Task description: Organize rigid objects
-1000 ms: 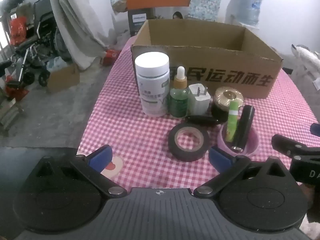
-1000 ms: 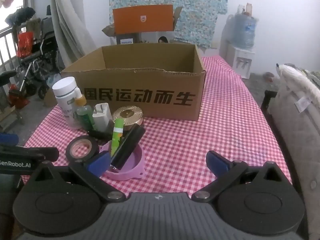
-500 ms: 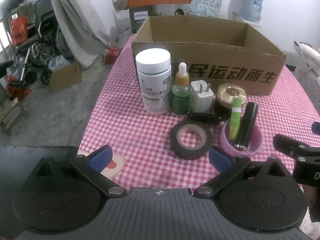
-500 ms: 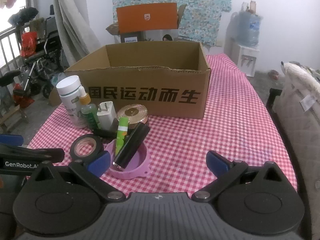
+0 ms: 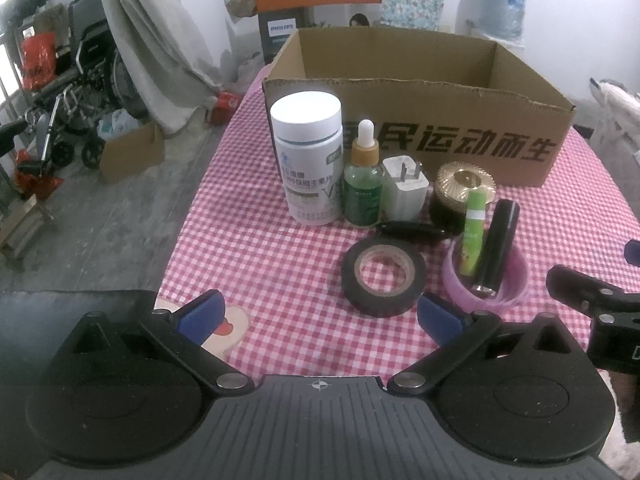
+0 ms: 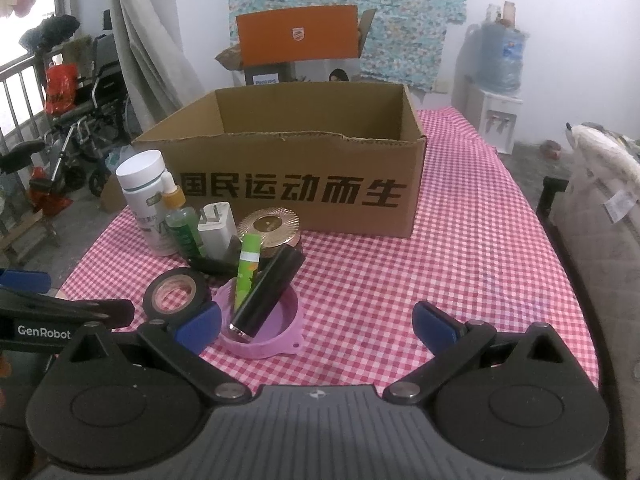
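An open cardboard box (image 5: 420, 120) (image 6: 304, 176) stands at the back of the checked table. In front of it cluster a white pill bottle (image 5: 308, 160) (image 6: 146, 200), a green dropper bottle (image 5: 363, 184) (image 6: 185, 232), a white plug adapter (image 5: 405, 188) (image 6: 218, 230), a gold-lidded jar (image 5: 460, 192) (image 6: 272, 228), a black tape roll (image 5: 384, 276) (image 6: 176, 292) and a pink ring (image 5: 516, 280) (image 6: 264, 344) holding a green tube (image 5: 474, 236) (image 6: 247, 270) and a black cylinder (image 5: 498, 248) (image 6: 268, 290). My left gripper (image 5: 320, 314) is open, short of the tape. My right gripper (image 6: 316, 322) is open beside the pink ring.
A small black oblong piece (image 5: 414, 230) lies behind the tape roll. The table's left edge (image 5: 188, 220) drops to a grey floor with a wheelchair (image 5: 76, 92) and a small carton. A padded seat (image 6: 600, 220) flanks the table's right side. A water dispenser (image 6: 496, 92) stands at the far right.
Both grippers have risen and tilted slightly, so the box and the cluster sit lower and a bit nearer in view. No object has moved; both jaws stay open.
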The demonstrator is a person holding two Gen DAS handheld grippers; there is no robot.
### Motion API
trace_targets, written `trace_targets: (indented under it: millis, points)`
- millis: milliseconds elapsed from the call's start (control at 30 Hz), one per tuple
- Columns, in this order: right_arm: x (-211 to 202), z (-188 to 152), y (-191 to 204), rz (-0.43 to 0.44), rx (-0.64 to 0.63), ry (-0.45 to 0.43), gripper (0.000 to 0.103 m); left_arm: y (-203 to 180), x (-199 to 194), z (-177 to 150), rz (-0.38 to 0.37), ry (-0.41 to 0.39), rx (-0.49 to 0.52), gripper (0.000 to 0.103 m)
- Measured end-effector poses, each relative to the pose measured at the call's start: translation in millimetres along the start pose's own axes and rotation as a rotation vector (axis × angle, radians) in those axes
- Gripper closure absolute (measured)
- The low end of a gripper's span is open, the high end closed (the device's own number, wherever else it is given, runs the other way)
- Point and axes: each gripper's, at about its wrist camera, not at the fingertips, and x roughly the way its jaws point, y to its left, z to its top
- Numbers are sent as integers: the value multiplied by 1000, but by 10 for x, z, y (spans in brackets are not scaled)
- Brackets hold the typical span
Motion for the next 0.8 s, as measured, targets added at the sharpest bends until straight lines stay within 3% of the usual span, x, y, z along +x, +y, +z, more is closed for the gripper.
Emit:
trace_targets:
  millis: [800]
  points:
    - [26,11,26,9,-6,2,0,-18,10,16,8,2,8,0]
